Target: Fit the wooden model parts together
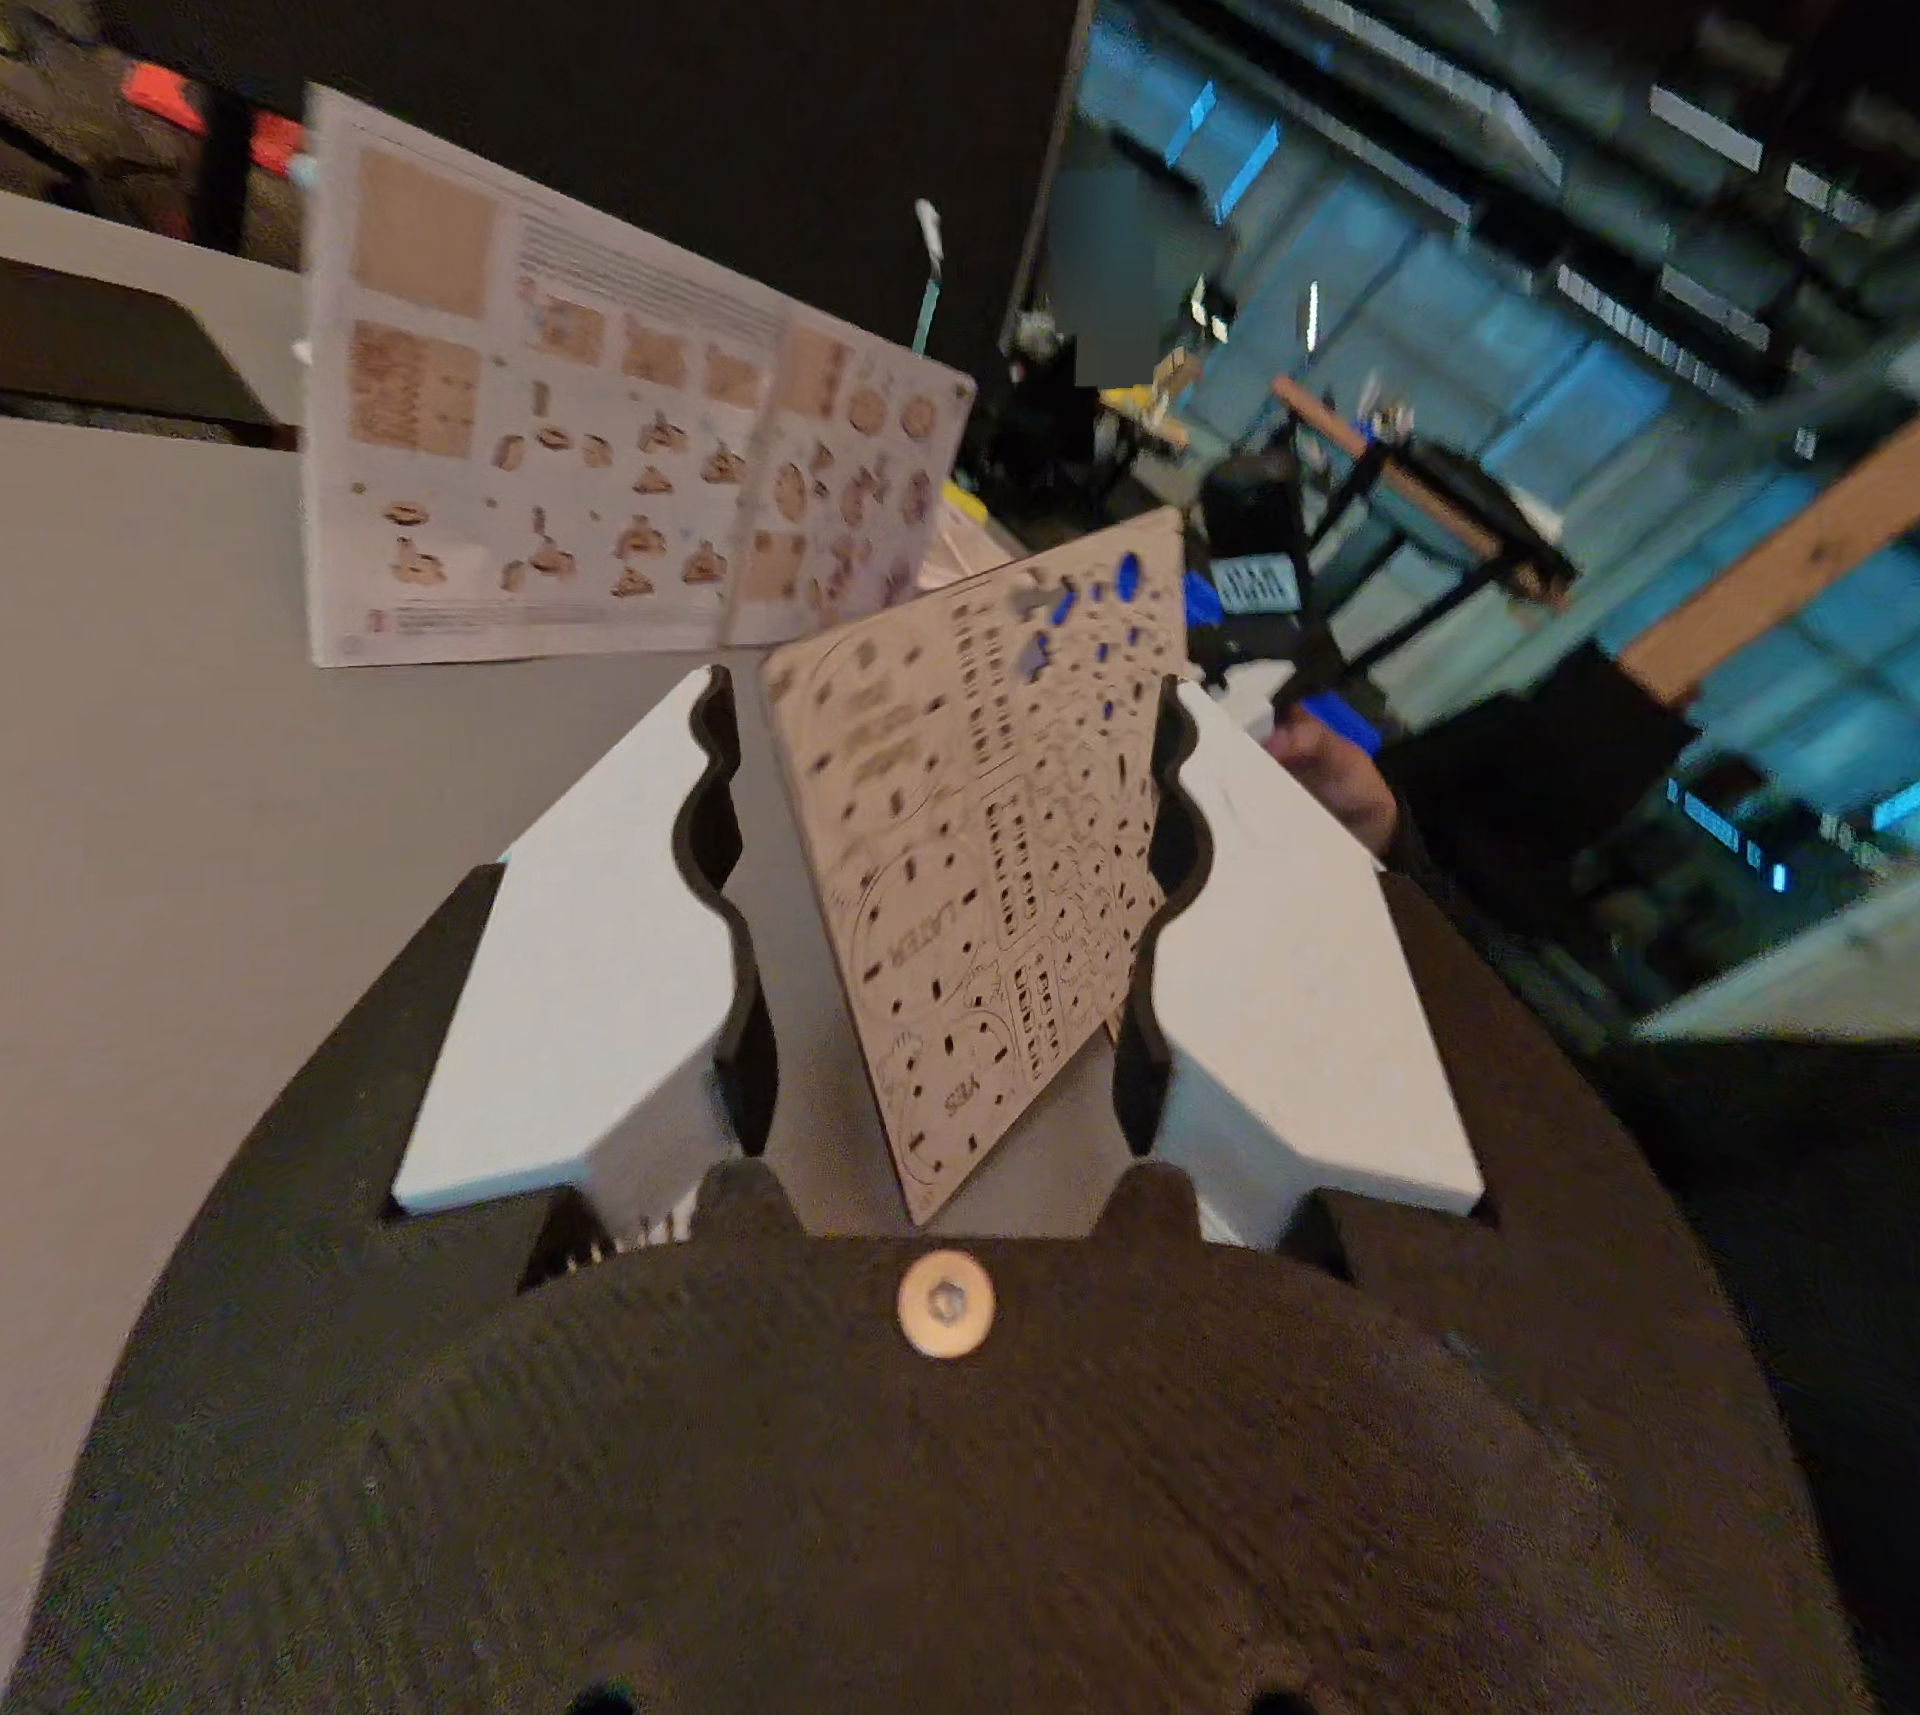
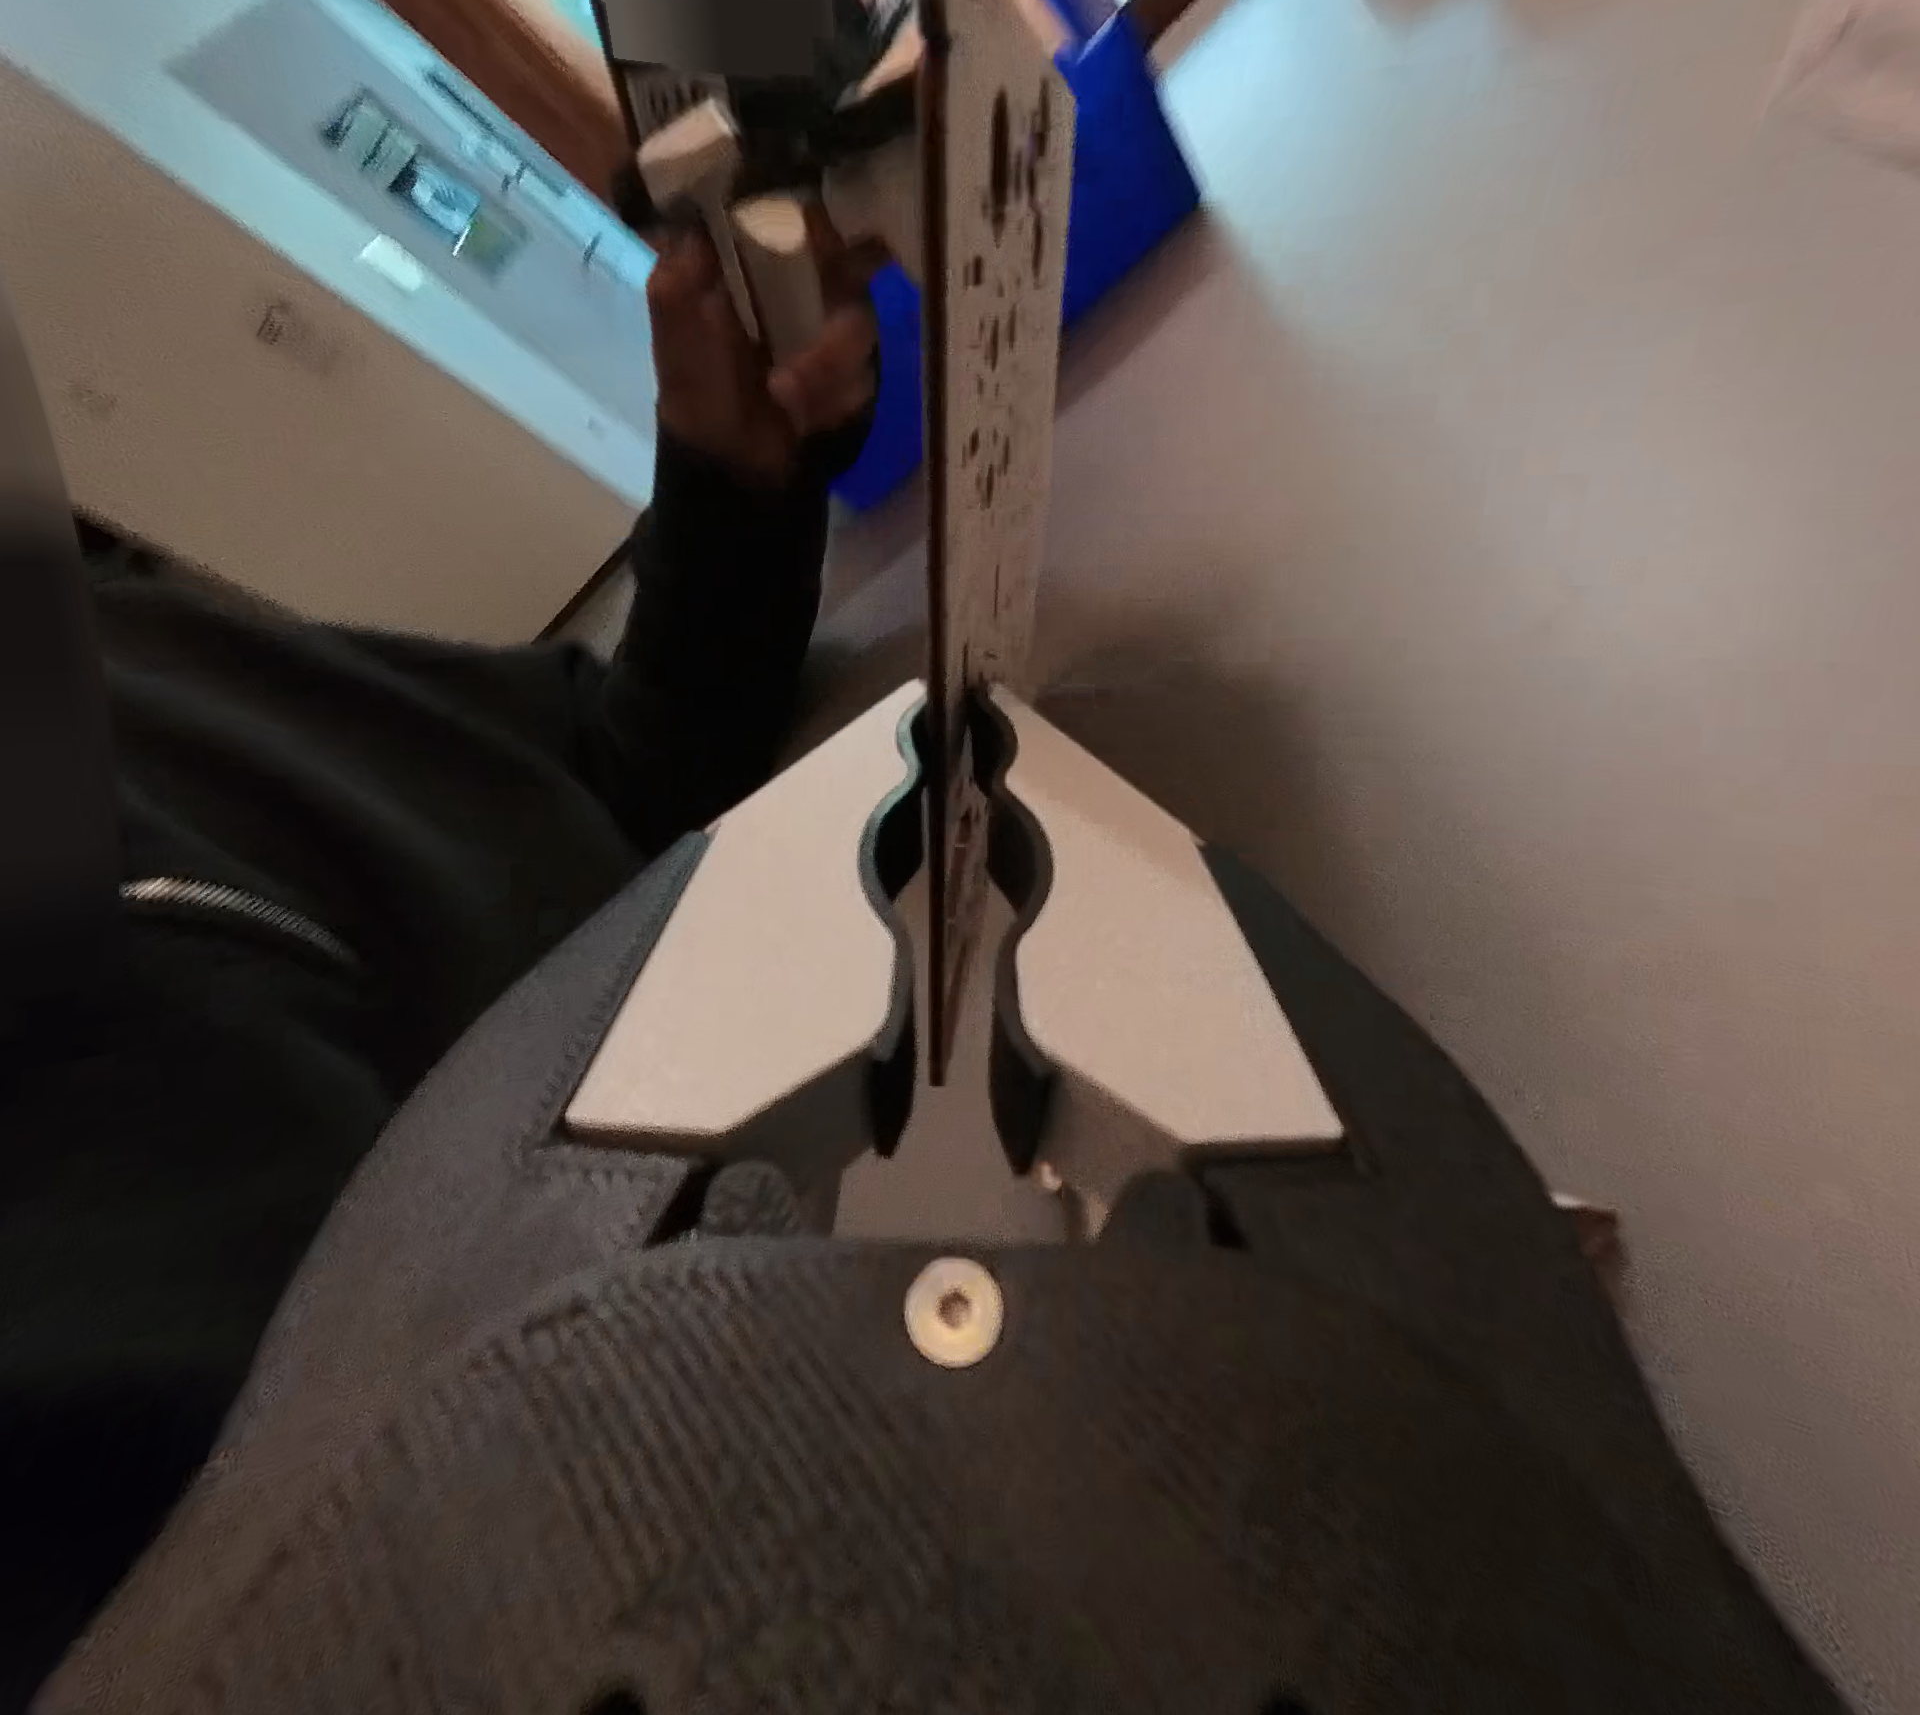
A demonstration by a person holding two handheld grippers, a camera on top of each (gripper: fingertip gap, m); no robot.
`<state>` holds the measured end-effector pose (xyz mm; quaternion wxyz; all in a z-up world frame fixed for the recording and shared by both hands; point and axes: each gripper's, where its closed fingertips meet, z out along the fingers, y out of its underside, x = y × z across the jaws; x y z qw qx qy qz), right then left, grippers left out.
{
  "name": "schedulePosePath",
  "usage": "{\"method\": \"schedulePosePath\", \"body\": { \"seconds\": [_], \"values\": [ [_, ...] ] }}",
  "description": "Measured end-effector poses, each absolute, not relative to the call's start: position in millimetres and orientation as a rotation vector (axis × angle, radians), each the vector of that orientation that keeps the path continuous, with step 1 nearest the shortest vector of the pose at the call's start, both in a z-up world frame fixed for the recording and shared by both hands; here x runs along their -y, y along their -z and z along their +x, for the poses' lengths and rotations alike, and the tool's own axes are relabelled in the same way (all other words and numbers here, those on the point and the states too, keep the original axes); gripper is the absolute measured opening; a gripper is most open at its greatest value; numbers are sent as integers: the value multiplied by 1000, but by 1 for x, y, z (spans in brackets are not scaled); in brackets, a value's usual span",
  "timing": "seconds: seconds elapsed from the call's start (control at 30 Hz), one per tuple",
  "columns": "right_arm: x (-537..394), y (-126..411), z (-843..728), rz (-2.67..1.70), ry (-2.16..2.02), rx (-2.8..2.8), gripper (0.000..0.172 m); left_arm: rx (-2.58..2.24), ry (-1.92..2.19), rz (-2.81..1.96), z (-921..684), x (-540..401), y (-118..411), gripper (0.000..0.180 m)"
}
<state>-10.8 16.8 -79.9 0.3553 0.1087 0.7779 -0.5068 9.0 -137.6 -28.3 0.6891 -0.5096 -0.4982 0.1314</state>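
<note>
The right hand-held gripper (image 2: 954, 715) is clenched on a thin wooden sheet (image 2: 997, 377) with laser-cut parts. In the right wrist view the sheet stands edge-on at the centre of the frame, running from between the fingertips up toward the top, and both dark pads press against its faces. Its lower end reaches down between the fingers, well short of the gripper body.

The left hand-held gripper (image 1: 951, 699) is released, with its jaws wide apart. In the left wrist view the same wooden sheet (image 1: 987, 834) lies tilted in the gap at centre frame, its lower corner near the base of the fingers and its upper edge reaching past the tips toward the right. It leans close to the pad of the finger on the right of the frame (image 1: 1169, 834) — whether it touches that pad cannot be told. A clear gap separates it from the finger on the left.

Behind the sheet, at centre left, a printed instruction leaflet (image 1: 582, 439) stands upright over the grey tabletop (image 1: 156, 730). What holds it up is not visible.

In the right wrist view, upper centre, a person's hand (image 2: 748, 377) in a dark sleeve grips the handle of the left hand-held gripper, partly hidden behind the sheet. A blue bin (image 2: 1122, 179) shows behind it.

Both views are motion-blurred; the background at right in the left wrist view — shelving and frames — is hard to make out. The cut patterns on the sheet are indistinct.
</note>
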Motion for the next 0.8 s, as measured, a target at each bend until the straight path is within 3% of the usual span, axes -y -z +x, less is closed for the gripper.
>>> {"method": "schedulePosePath", "body": {
  "seconds": [0.37,0.5,0.63,0.7,0.8],
  "values": [
    [-20,90,30,-115,711,-1979,4,978,94,-1524,45,68,61,67],
    [1,90,40,-230,632,-1948,5,895,262,-1570,56,56,80,47],
    [25,90,40,-283,660,-1941,3,864,324,-1507,60,67,83,3],
    [39,87,34,-239,739,-1931,5,918,307,-1448,52,81,85,2],
    [66,82,2,-59,1034,-1980,27,992,254,-1357,40,102,89,1]
  ]
}}
